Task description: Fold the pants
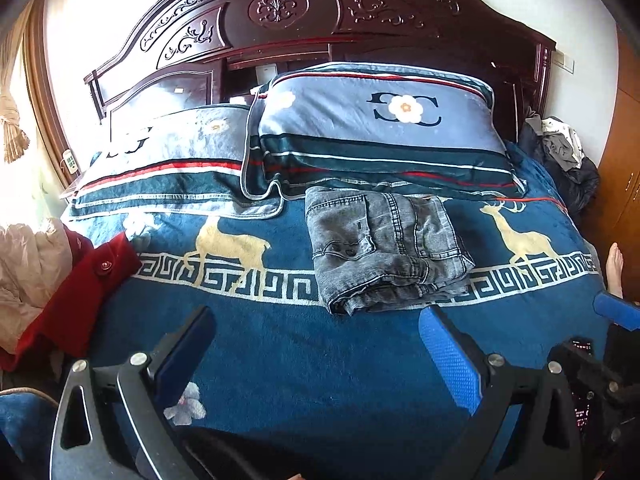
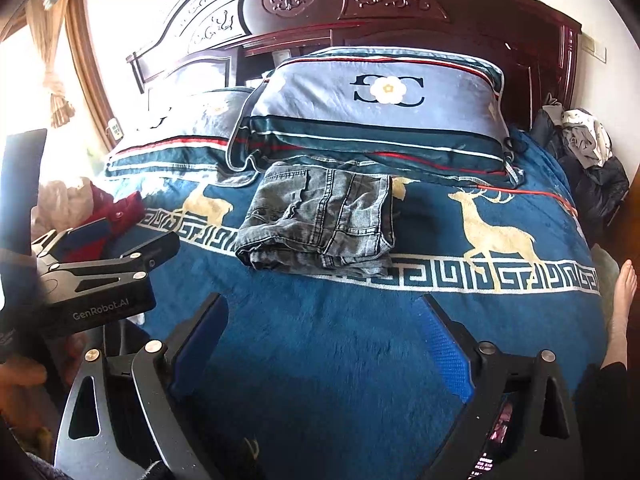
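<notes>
Both claws are spread wide and holding nothing at all. My left gripper (image 1: pixel 316 344) has its two blue-padded fingers far apart with only blanket (image 1: pixel 304 360) showing between them, and they don't seem to be touching it, though the fisheye makes that hard to judge. Same deal with my right gripper (image 2: pixel 324 332): jaws wide, nothing between the pads, just fuzzy blue fabric below.

The pants (image 1: pixel 386 246) are grey washed jeans, already folded into a chunky rectangle. They sit on the blanket just in front of the right-hand pillow (image 1: pixel 380 120), top edge right up against it, lower edge lying over the white key-pattern border. Both claws are well short of them. In the right wrist view the pants (image 2: pixel 320 220) sit left of centre, with the folded layers stacked at the near edge.

From the right wrist cam I can see my left gripper (image 2: pixel 104 252) off to the side, black body with "GenRobot.AI" on it.

Hard-to-read stuff: the second pillow (image 1: pixel 168 160) is half blown out by window glare. A red garment (image 1: pixel 76 292) and something pale beside it are cut off at the left edge. A dark clothes pile (image 1: pixel 564 156) by the headboard (image 1: pixel 280 12) is a jumble I can't sort out. A bare foot (image 2: pixel 622 300) pokes in on the right, cropped.
</notes>
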The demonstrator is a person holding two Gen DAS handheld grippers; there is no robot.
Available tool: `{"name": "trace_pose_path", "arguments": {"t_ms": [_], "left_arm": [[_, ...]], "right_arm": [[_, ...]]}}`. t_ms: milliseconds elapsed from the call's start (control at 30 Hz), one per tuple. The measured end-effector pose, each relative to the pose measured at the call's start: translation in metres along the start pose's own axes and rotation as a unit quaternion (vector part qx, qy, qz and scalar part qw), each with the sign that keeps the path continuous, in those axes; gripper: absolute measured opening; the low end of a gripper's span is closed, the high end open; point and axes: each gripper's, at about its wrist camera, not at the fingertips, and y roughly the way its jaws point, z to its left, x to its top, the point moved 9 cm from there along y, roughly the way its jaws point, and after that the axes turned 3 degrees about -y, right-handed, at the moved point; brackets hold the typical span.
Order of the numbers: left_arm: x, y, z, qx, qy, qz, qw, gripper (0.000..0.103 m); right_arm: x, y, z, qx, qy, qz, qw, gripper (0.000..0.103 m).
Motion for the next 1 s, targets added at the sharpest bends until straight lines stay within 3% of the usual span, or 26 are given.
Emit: {"name": "trace_pose_path", "arguments": {"t_ms": [1000], "left_arm": [[-0.0041, 0.0051, 0.0042, 0.001, -0.002, 0.008, 1.0000, 0.103]], "right_arm": [[0.0001, -0.0062, -0.0046, 0.002, 0.004, -0.003, 1.000, 0.095]]}}
